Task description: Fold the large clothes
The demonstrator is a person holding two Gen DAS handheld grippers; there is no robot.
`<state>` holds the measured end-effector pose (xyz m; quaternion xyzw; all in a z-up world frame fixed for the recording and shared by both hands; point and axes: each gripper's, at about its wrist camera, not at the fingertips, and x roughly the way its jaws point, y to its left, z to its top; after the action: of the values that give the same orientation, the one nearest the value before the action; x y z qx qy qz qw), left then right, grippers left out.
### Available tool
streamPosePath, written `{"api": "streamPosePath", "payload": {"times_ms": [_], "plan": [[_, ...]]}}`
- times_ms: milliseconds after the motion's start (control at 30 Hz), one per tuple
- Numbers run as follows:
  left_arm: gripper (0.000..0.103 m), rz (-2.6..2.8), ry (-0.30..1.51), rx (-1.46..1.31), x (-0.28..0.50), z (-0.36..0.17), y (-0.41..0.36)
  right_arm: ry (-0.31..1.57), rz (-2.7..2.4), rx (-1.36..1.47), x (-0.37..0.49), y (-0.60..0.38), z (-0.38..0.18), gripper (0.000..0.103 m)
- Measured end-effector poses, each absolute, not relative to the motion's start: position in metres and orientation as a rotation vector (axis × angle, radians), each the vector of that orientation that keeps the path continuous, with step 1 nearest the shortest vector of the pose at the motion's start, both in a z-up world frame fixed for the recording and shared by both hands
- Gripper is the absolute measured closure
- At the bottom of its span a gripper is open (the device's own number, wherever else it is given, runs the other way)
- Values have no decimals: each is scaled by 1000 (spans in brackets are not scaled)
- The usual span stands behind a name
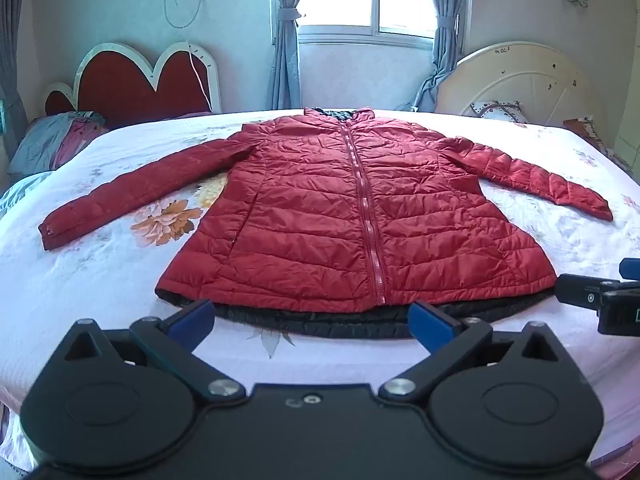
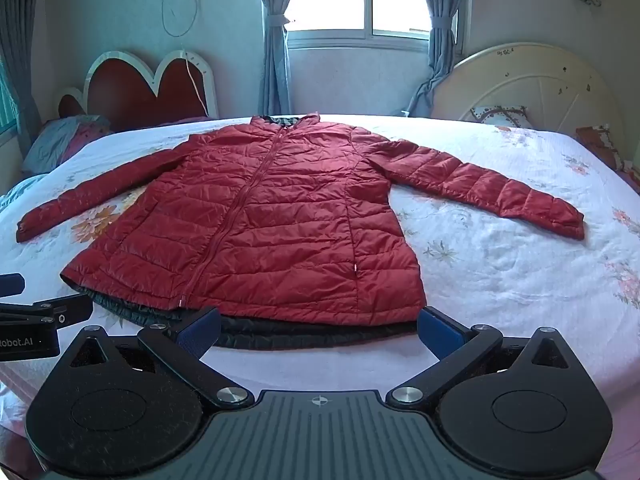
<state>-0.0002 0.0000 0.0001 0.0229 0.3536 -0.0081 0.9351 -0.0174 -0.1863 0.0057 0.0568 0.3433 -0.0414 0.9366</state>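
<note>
- Red puffer jacket [image 1: 320,216]: quilted, slightly glossy synthetic cloth, wrinkled; dark matt lining [image 1: 312,320] at the hem.
- Bedspread [image 1: 100,280]: matt floral textured cloth.
- Left gripper [image 1: 312,320]: matt black plastic, shiny metal pivot screws, blue finger pads [image 1: 434,322].

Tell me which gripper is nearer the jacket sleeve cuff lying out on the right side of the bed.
Right. The right gripper sits at the hem's right half, with the cuff ahead to its right. The left gripper sits further left, at mid-hem.

red jacket [image 2: 256,216] flat, zipped, sleeves spread | bed [image 2: 500,272] | right gripper [image 2: 318,330] jaws wide, empty
</note>
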Motion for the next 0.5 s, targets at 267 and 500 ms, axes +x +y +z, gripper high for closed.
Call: {"api": "streamPosePath", "payload": {"times_ms": [267, 500], "plan": [[0, -13, 713, 51, -3, 2, 4, 691, -85, 118, -17, -182, 8, 0], [0, -13, 708, 57, -2, 7, 6, 695, -85, 116, -19, -184, 8, 0]]}}
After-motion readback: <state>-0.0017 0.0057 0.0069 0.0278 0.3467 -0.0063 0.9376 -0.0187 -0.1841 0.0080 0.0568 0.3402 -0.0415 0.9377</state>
